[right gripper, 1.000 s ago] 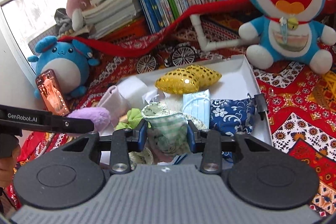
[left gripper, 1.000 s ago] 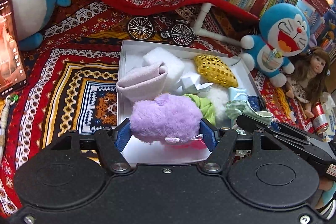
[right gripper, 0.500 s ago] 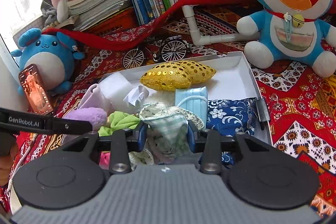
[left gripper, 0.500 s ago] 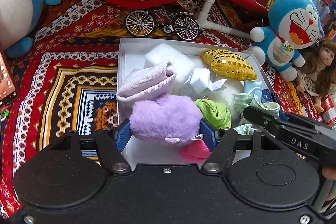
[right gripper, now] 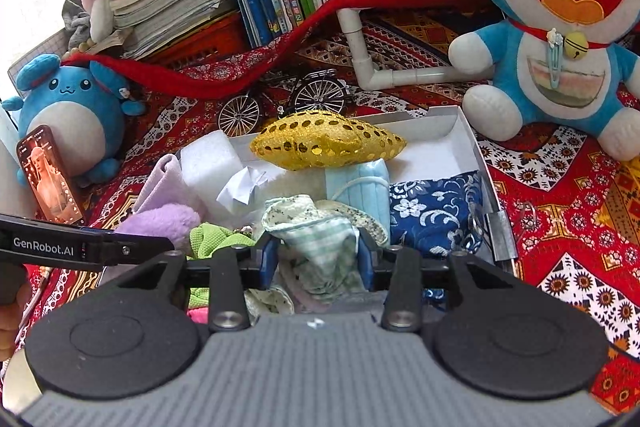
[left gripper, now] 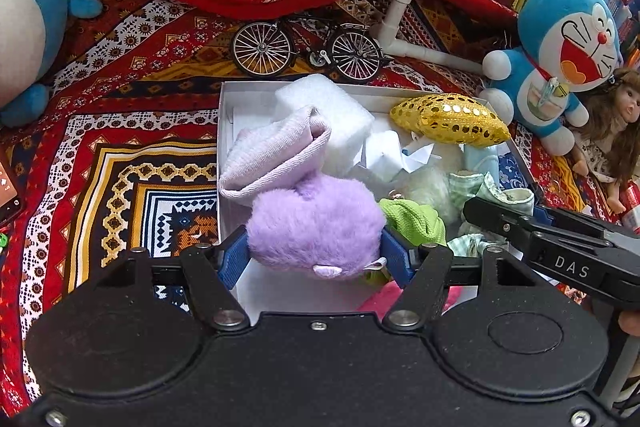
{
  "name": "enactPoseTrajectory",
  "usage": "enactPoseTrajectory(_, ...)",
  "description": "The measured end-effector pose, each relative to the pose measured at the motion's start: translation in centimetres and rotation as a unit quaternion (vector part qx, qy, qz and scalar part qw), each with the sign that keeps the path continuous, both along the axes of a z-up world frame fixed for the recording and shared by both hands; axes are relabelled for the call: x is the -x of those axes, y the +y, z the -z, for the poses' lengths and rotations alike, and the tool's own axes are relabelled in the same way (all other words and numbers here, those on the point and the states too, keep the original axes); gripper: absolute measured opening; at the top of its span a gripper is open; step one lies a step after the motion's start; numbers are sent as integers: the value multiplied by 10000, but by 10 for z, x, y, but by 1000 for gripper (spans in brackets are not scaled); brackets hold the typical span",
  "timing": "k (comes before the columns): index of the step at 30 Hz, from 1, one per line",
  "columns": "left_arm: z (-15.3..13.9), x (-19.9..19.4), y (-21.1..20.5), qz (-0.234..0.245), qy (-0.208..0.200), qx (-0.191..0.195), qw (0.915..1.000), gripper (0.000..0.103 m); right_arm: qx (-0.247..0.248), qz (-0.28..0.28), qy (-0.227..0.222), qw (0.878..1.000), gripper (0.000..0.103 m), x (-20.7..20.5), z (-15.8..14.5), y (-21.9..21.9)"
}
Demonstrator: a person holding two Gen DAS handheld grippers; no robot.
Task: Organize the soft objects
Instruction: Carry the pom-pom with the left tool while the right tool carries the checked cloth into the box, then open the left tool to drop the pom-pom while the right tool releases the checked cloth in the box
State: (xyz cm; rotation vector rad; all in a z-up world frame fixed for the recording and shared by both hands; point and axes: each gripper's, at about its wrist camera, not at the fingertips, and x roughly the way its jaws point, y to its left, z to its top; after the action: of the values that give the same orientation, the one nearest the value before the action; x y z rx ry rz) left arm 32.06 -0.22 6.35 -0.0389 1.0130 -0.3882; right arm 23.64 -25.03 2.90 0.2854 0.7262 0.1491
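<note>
Placement step: the left gripper (left gripper: 314, 255) is clamped on the fluffy purple plush ball (left gripper: 314, 223), over the shallow white cardboard box (left gripper: 225, 131) at 7 o'clock. The right gripper (right gripper: 316, 259) pinches the green-checked cloth pouch (right gripper: 320, 247) at 6 o'clock. Next: lower each, then release

Left hand-held gripper (left gripper: 314, 255) clamps purple plush (left gripper: 314, 227) over white box (left gripper: 224, 147), beside green cloth (left gripper: 414, 221)

Black left gripper (left gripper: 314, 261) with blue pads, silver screws, grey-ribbed right gripper (right gripper: 316, 263) (side lettering "DAS", "GenRobot.AI")
</note>
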Motion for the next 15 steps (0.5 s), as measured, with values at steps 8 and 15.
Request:
enactPoseTrajectory(8,5,-3,-3,98,94,-127,9998,68,32,-63,57,10000,46,5,3,2)
enactPoseTrajectory(15,6,-3,-4,85,151,-170,9997,69,63,-93,111,9999,47,10,8,2)
